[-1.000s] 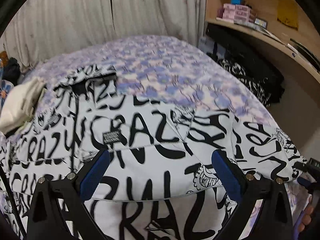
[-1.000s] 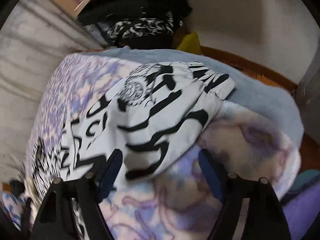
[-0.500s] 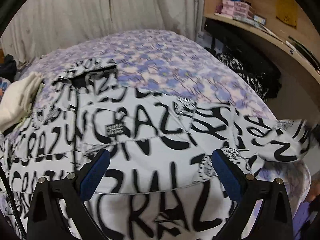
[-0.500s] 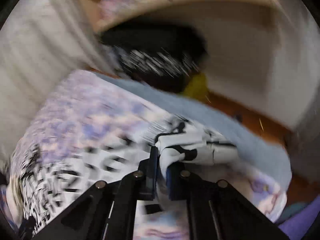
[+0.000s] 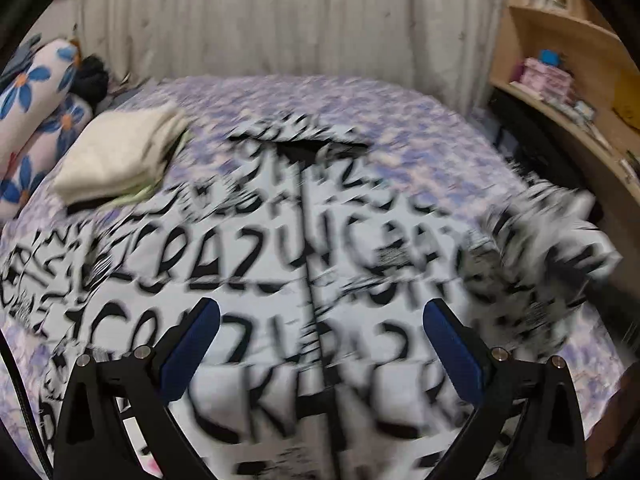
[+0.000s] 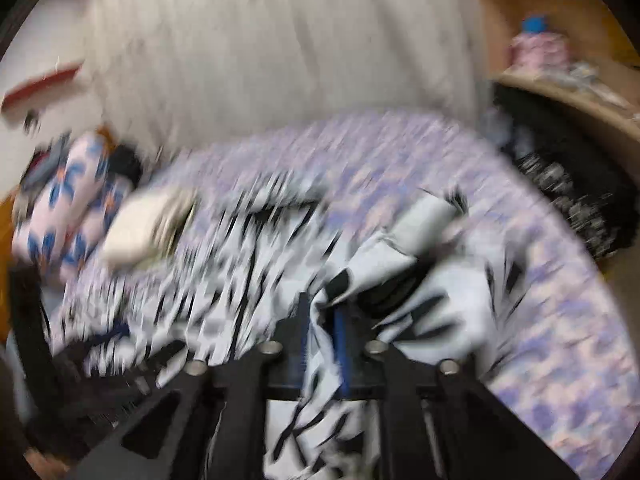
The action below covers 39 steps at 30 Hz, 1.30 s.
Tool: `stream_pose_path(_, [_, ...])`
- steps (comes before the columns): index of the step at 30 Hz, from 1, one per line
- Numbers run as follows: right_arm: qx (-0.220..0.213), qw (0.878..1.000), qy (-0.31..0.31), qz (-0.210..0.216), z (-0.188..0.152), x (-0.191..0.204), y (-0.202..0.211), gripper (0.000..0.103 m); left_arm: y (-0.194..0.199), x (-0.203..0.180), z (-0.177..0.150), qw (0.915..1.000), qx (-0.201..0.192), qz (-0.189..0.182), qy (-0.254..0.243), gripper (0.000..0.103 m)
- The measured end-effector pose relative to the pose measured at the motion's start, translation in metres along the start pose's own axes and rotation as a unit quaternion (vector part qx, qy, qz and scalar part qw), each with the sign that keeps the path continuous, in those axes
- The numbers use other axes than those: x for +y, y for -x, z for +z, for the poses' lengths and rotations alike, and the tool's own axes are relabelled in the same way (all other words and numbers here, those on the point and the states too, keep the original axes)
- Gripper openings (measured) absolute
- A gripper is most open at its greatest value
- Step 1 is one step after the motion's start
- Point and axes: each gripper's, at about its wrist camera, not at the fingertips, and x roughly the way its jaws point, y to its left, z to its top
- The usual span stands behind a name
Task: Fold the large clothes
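The right gripper (image 6: 322, 336) had a jacket (image 5: 280, 272) sleeve between its jaws; they were opening, so it could slip mid-fold; the left gripper's (image 5: 320, 344) jaws stood apart, empty.

left gripper (image 5: 320, 328): its blue pads are standing wide apart, nothing between them | shirt (image 5: 248, 264): white with big black letters, lying spread on the bed (image 5: 400, 120) | sleeve (image 5: 552, 232): lifting up at the right, blurry | folded cream cloth (image 5: 120, 160): sitting by the flower pillows (image 5: 36, 92) | shelf (image 5: 560, 92): standing at the right
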Motion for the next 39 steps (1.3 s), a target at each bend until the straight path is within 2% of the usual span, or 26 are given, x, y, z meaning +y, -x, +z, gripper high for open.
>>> stream_pose_path(1, [0.029,1.0,0.006,0.006,-0.016,0.008,-0.017,0.038,-0.006,0.013,-0.006,0.9999,0.013,0.009,0.001,0.101])
stream_pose_path(2, [0.047,0.999,0.01,0.006,-0.023,0.013,-0.028,0.039,-0.01,0.021,-0.011,0.9997,0.022,0.013,0.002,0.101])
stream_pose_path(4, [0.082,0.997,0.003,0.017,-0.043,0.017,-0.039,0.04,-0.017,0.036,-0.022,0.9992,0.038,0.009,0.008,0.101])
stream_pose_path(8, [0.104,0.994,-0.025,0.03,-0.061,0.01,-0.035,0.04,-0.027,0.047,-0.031,0.9984,0.052,-0.013,0.018,0.101])
stream_pose_path(13, [0.096,0.995,-0.037,0.016,-0.072,-0.007,-0.007,0.04,-0.036,0.031,-0.029,0.9966,0.053,-0.061,0.018,0.101])
stream_pose_path(18, [0.073,0.996,-0.044,0.004,-0.064,-0.007,0.003,0.04,-0.054,0.001,-0.017,0.9931,0.056,-0.103,-0.001,0.101])
stream_pose_path(21, [0.067,0.996,-0.052,0.006,-0.063,-0.012,0.008,0.04,-0.067,-0.016,-0.008,0.9903,0.058,-0.126,-0.016,0.095])
stream_pose_path(23, [0.067,0.996,-0.06,0.01,-0.064,-0.014,0.007,0.04,-0.08,-0.028,-0.003,0.988,0.065,-0.138,-0.024,0.087])
stream_pose_path(25, [0.07,0.995,-0.064,0.016,-0.065,-0.017,0.005,0.04,-0.1,-0.04,0.002,0.9843,0.087,-0.151,-0.027,0.076])
stream_pose_path(27, [0.07,0.995,-0.063,0.016,-0.067,-0.018,0.003,0.04,-0.121,-0.047,0.004,0.9811,0.108,-0.158,-0.026,0.073])
stream_pose_path(33, [0.071,0.995,-0.073,0.02,-0.074,-0.026,0.001,0.04,-0.162,-0.064,-0.003,0.9782,0.141,-0.149,-0.032,0.073])
stream_pose_path(38, [0.072,0.994,-0.078,0.013,-0.079,-0.034,0.001,0.04,-0.179,-0.085,-0.01,0.9785,0.15,-0.123,-0.069,0.073])
stream_pose_path(39, [0.072,0.994,-0.079,0.011,-0.08,-0.035,0.001,0.04,-0.181,-0.089,-0.009,0.9779,0.151,-0.123,-0.077,0.059])
